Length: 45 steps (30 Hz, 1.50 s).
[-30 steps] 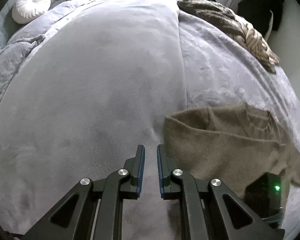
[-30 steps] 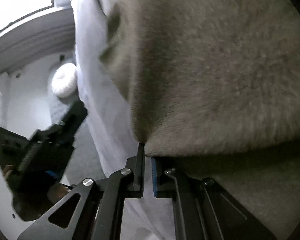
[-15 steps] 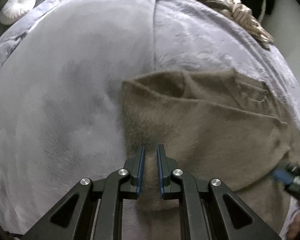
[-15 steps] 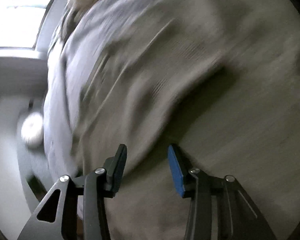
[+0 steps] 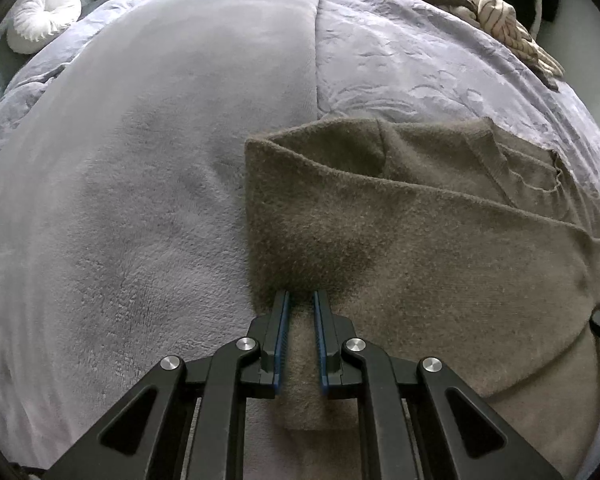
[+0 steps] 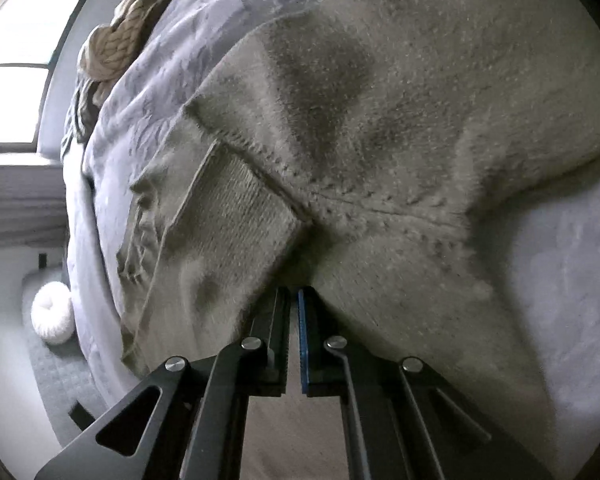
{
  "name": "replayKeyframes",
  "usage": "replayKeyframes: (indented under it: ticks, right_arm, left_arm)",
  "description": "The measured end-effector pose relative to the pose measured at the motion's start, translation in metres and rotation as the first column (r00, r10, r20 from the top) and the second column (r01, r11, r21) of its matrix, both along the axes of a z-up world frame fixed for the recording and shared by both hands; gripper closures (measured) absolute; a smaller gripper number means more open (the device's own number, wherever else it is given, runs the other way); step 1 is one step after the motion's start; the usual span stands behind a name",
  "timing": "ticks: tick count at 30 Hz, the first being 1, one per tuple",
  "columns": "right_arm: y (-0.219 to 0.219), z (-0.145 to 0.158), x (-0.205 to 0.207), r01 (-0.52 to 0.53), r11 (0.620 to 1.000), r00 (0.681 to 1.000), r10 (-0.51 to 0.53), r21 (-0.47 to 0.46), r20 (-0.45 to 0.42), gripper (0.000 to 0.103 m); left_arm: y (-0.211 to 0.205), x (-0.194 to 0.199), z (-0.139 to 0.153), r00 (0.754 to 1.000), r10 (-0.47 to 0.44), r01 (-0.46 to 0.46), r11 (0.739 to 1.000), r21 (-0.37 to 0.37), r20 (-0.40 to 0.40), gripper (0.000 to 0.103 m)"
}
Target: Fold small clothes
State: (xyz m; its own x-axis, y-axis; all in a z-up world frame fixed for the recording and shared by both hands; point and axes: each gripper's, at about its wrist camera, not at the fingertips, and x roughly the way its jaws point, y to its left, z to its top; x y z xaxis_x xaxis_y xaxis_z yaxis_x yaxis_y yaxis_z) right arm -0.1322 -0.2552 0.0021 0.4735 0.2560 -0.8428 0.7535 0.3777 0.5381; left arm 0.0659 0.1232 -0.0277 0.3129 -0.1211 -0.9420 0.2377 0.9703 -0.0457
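Note:
A fuzzy brown knit sweater (image 5: 420, 232) lies partly folded on the grey bed blanket (image 5: 140, 160). My left gripper (image 5: 300, 300) sits at the sweater's near left edge, jaws nearly closed with a strip of the knit between them. In the right wrist view the same sweater (image 6: 400, 100) fills the frame. My right gripper (image 6: 294, 294) is shut on a bunched fold of it near a ribbed edge (image 6: 236, 208).
A white round cushion (image 5: 40, 16) lies at the far left of the bed and shows in the right wrist view (image 6: 52, 316). A striped beige and brown throw (image 5: 480, 0) lies along the far right edge. A window (image 6: 16, 68) is beyond the bed.
My left gripper has moved right from the bare blanket onto the sweater's edge. My right gripper let go of the sweater, opened, then shut on a new fold near the ribbing.

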Motion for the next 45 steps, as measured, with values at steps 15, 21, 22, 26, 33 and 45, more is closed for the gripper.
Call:
replayKeyframes:
  ticks: [15,21,22,26,33,45]
  right_arm:
    - [0.005,0.029,-0.038,-0.175,0.98,0.984,0.179,-0.096,0.027,0.043]
    - [-0.012,0.038,-0.05,-0.158,0.981,0.985,0.165,-0.114,0.048,0.037]
    - [-0.018,0.04,-0.055,-0.15,0.981,0.986,0.157,-0.122,0.051,0.037]
    - [-0.049,0.052,-0.08,-0.087,0.98,0.995,0.096,-0.176,0.041,0.037]
    - [-0.122,0.064,-0.143,0.131,0.961,0.991,-0.126,-0.244,0.037,0.023]
    - [-0.2,0.057,-0.201,0.387,0.906,0.921,-0.373,-0.173,0.111,0.023]
  left_arm:
    - [-0.056,-0.03,0.044,0.992,-0.007,-0.003,0.997,0.076,0.129,0.001]
    - [-0.087,-0.043,0.044,0.994,-0.061,0.054,0.996,0.078,0.09,0.001]
    - [-0.088,-0.048,0.046,0.994,-0.067,0.061,0.995,0.073,0.083,0.001]
    - [-0.122,-0.062,0.042,0.991,-0.124,0.121,0.99,0.073,0.043,0.001]
    - [-0.178,-0.086,0.037,0.974,-0.225,0.225,0.973,0.042,-0.004,0.001]
    - [-0.231,-0.113,0.033,0.942,-0.333,0.335,0.941,0.043,-0.05,0.001]
